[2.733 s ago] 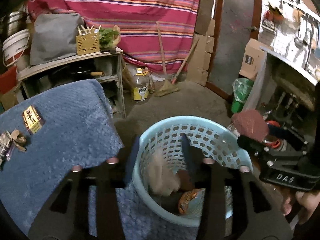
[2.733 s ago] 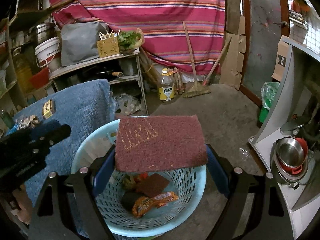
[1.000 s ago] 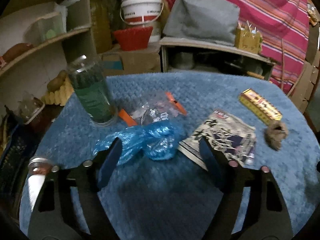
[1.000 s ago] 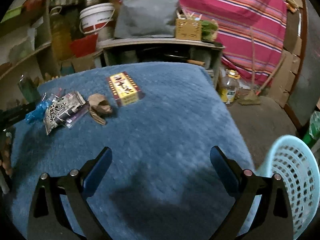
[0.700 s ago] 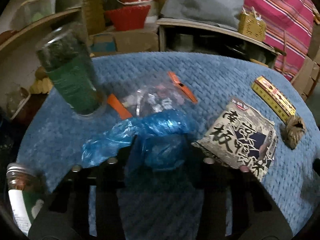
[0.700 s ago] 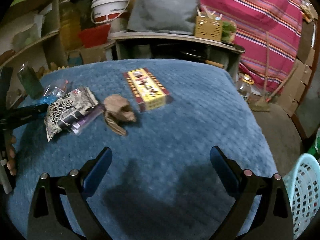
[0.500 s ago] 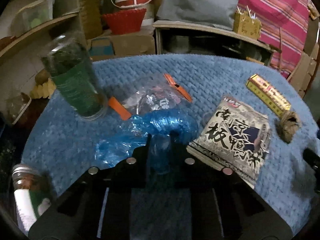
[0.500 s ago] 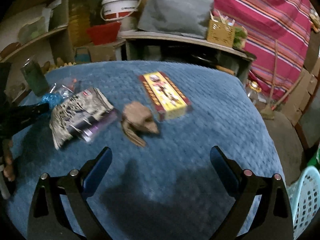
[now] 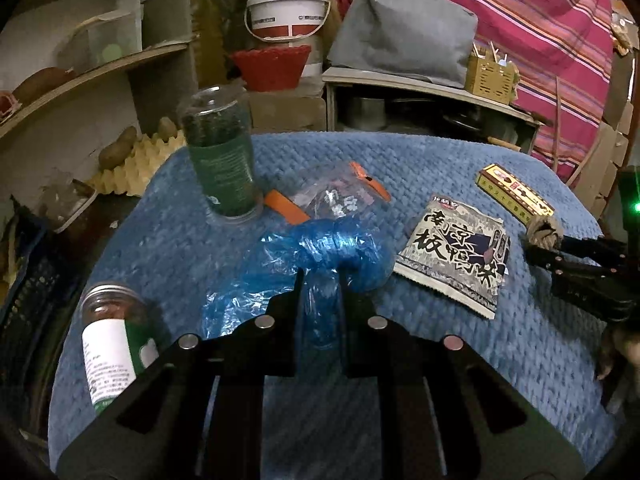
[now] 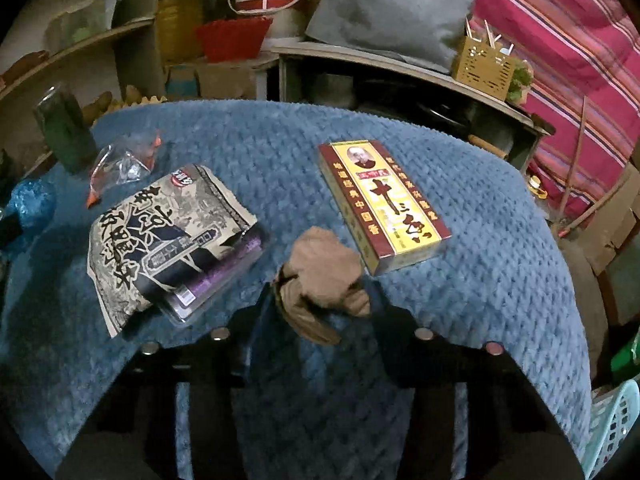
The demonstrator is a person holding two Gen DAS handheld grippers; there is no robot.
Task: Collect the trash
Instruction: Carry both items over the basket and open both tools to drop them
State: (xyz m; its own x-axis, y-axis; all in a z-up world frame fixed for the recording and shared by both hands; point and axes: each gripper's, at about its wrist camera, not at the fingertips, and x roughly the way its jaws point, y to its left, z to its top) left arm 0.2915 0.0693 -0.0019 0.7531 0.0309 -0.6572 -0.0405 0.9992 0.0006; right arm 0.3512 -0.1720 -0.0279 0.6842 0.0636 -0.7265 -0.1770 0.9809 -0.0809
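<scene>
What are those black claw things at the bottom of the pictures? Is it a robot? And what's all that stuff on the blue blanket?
No robot: a person holds a two-finger grabbing tool in each hand, each with a camera looking along its fingers. One picture comes from each tool.

The left hand-held gripper is pinched shut on a crumpled blue plastic bag. The right hand-held gripper has just been closing around a crumpled brown paper wad.

Also on the blue blanket: a black-and-white snack packet, a red-and-yellow box, a clear bag with orange edges, and two jars.
</scene>
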